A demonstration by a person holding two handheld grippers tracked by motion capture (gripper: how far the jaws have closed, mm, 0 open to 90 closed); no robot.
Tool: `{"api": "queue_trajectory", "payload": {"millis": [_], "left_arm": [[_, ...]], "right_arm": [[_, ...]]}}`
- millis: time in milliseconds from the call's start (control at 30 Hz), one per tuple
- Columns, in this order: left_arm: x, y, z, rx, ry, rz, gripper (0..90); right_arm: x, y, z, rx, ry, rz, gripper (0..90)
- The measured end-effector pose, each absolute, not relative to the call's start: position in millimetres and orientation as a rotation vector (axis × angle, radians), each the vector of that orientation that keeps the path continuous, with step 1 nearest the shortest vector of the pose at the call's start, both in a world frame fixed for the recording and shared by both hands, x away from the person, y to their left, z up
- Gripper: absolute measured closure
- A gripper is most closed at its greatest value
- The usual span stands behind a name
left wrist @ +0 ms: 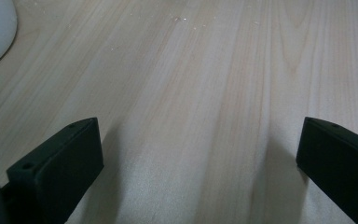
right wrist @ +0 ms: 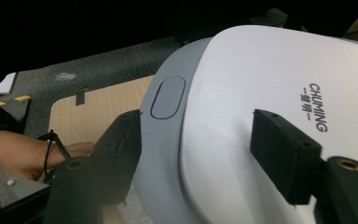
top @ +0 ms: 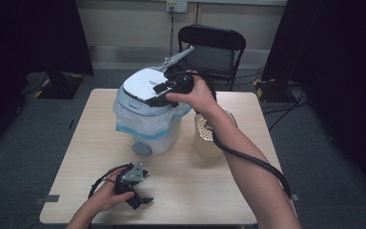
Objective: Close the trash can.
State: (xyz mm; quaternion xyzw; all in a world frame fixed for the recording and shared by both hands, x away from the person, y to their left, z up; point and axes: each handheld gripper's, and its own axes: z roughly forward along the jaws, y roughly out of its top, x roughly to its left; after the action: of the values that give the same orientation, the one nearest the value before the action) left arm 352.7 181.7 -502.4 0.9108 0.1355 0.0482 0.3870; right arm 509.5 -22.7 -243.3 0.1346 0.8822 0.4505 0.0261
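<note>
Bin (top: pixel 147 124) sits at the surface's (top: pixel 219 191) 11 o'clock, lid (top: pixel 145 86) down, right gripper (top: pixel 164 90) spread over it. Left gripper (top: pixel 140 198) idles spread at 7 o'clock.

The near half of the table (top: pixel 195 191) lies bare in front of the left claw (top: pixel 140 198), giving open passage to its right. Farther back the lidded bin (top: pixel 147 119) with its plastic liner blocks the middle, and the bowl (top: pixel 205 143) just beside it narrows the gap. The right claw (top: pixel 164 93) hangs over the bin's lid (right wrist: pixel 261 93), jaws apart.
</note>
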Motion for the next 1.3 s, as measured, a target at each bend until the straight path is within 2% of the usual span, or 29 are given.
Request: {"api": "queue_trajectory", "payload": {"millis": [133, 367, 400, 600, 767, 1000, 1300], "left_arm": [[352.8, 181.7, -502.4, 2.318, 0.344, 0.121, 0.0], [352.8, 181.8, -502.4, 2.319, 0.345, 0.123, 0.0], [352.8, 181.8, -502.4, 2.319, 0.345, 0.123, 0.0], [352.8, 181.9, -502.1, 2.323, 0.344, 0.123, 0.0], [352.9, 182.0, -501.8, 2.327, 0.343, 0.123, 0.0], [352.8, 182.0, -501.8, 2.328, 0.343, 0.122, 0.0], [352.3, 182.1, -501.9, 2.328, 0.341, 0.123, 0.0]], "right_arm": [[512.3, -24.6, -244.0, 0.424, 2.716, 1.382, 46.5], [515.5, -21.6, -246.8, 0.448, 2.704, 1.350, 57.2], [516.5, -21.4, -246.7, 0.450, 2.695, 1.341, 61.7], [519.2, -20.1, -247.2, 0.469, 2.675, 1.330, 70.3], [519.6, -18.6, -249.0, 0.460, 2.654, 1.332, 73.9], [521.6, -14.1, -257.6, 0.472, 2.660, 1.425, 85.9], [520.4, -11.0, -260.0, 0.451, 2.654, 1.449, 88.1]]}}
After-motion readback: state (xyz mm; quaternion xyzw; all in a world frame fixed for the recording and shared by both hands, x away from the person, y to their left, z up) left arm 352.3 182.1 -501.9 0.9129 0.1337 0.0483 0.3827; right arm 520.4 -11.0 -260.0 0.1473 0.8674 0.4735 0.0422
